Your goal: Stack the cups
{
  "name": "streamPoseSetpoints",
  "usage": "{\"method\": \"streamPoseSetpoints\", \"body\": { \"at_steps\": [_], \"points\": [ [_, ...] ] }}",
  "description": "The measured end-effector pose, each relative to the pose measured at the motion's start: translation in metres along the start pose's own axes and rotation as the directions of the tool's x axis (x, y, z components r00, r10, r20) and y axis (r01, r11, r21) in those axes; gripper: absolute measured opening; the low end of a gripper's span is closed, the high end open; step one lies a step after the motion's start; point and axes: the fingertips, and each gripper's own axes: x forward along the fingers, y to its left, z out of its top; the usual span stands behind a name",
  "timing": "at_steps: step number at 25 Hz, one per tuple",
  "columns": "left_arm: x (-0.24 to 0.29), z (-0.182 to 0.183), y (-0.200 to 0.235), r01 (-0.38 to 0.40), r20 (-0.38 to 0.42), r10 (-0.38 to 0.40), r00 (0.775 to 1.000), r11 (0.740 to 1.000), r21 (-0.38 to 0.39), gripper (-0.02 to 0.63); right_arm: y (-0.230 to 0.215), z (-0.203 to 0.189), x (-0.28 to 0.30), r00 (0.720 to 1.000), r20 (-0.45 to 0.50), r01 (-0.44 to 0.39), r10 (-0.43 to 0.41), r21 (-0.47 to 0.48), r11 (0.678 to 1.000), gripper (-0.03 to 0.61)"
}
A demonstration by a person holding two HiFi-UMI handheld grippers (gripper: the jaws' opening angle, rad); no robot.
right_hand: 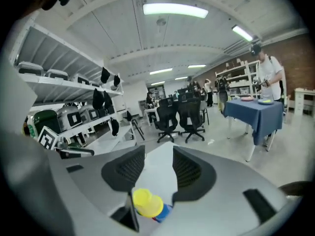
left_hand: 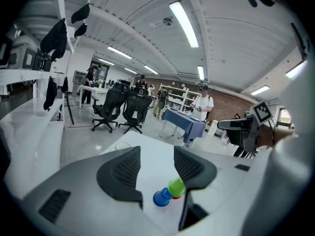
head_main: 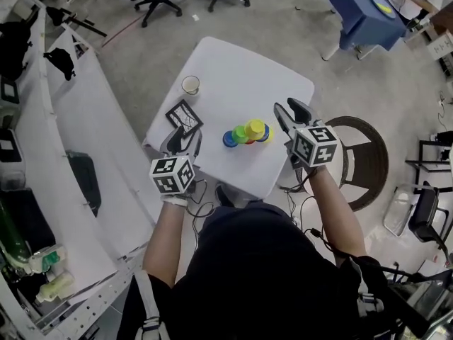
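The left gripper [head_main: 182, 139] is held over the near left edge of the white table [head_main: 233, 69]. Its jaws stand well apart with nothing between them; its own view shows only bare tabletop in the gap [left_hand: 156, 166]. Just beyond it lies a black-and-white card [head_main: 184, 116], and farther back stands a paper cup [head_main: 190, 84]. Near the table's middle, between the two grippers, the coloured cups [head_main: 246, 133] sit bunched and touching: a blue cup [head_main: 230, 139] at the left, then a green cup [head_main: 241, 134], then a yellow cup [head_main: 255, 128] highest. How they nest cannot be told. The right gripper [head_main: 290, 112] hangs just right of them, jaws partly open and empty [right_hand: 158, 168], clear of the yellow cup.
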Motion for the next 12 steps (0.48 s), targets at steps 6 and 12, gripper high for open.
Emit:
{"method": "streamPoseSetpoints", "body": {
  "at_steps": [6, 12],
  "points": [
    [-0.004, 0.069, -0.041, 0.063, 0.109, -0.073, 0.991, 0.994, 0.091, 0.209, -0.004, 0.068, -0.037, 0.984, 0.164, 0.072, -0.067, -0.026, 0.997, 0.084],
    [-0.018, 0.131, -0.065, 0.047, 0.218, -0.069, 0.973, 0.993, 0.106, 0.127, 0.005, 0.107, -0.065, 0.953, 0.288, 0.102, -0.089, -0.030, 0.994, 0.002]
  ]
}}
